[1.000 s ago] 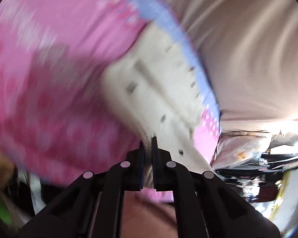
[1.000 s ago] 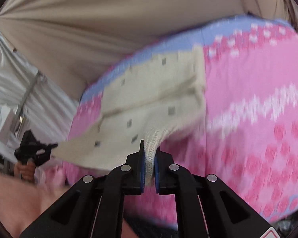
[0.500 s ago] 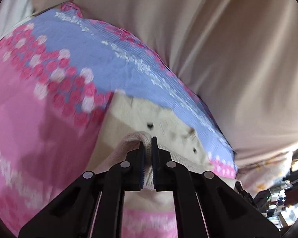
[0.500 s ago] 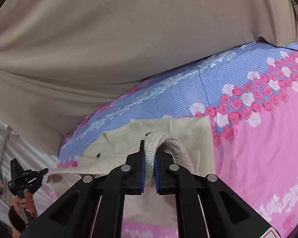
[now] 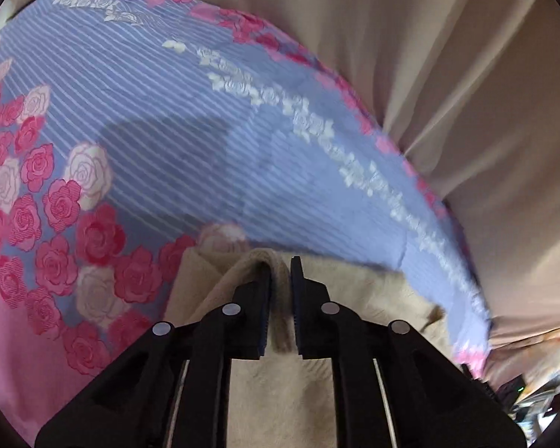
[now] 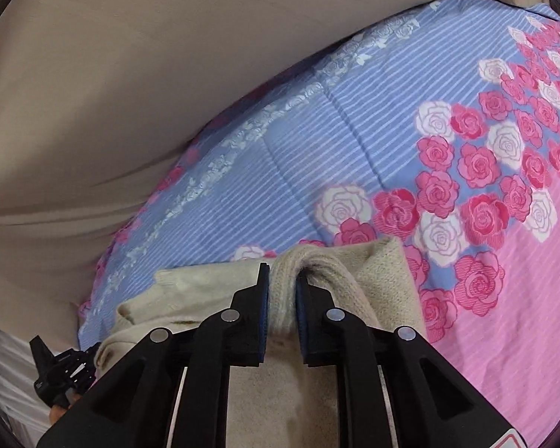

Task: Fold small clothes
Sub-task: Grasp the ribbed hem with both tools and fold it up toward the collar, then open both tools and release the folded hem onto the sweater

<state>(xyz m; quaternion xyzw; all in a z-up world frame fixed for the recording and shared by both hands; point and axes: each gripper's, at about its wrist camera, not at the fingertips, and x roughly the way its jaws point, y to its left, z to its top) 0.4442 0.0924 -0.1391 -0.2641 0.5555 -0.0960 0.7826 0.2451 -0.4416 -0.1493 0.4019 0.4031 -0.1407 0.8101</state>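
A cream knit garment (image 5: pixel 280 392) lies on a bedspread (image 5: pixel 168 149) with blue stripes and pink roses. In the left wrist view a ribbed fold of it stands between the pads of my left gripper (image 5: pixel 279 261). The jaws are opening and the fold still fills the gap. In the right wrist view the same garment (image 6: pixel 384 272) lies doubled over beneath my right gripper (image 6: pixel 282 268). Its jaws are opening too, with a ribbed edge still pressed between the pads. Both grippers point down, close over the bed.
A beige cloth (image 5: pixel 448 74) rises behind the bed's far edge, and the right wrist view shows the beige cloth (image 6: pixel 112 74) at upper left. The bedspread (image 6: pixel 354 130) stretches beyond the garment. A hand with the other gripper's black body (image 6: pixel 61 373) shows at lower left.
Both grippers carried the garment's edge forward and down across the bedspread toward the blue striped end. The garment now lies doubled on the bed. Both pairs of jaws have parted slightly.
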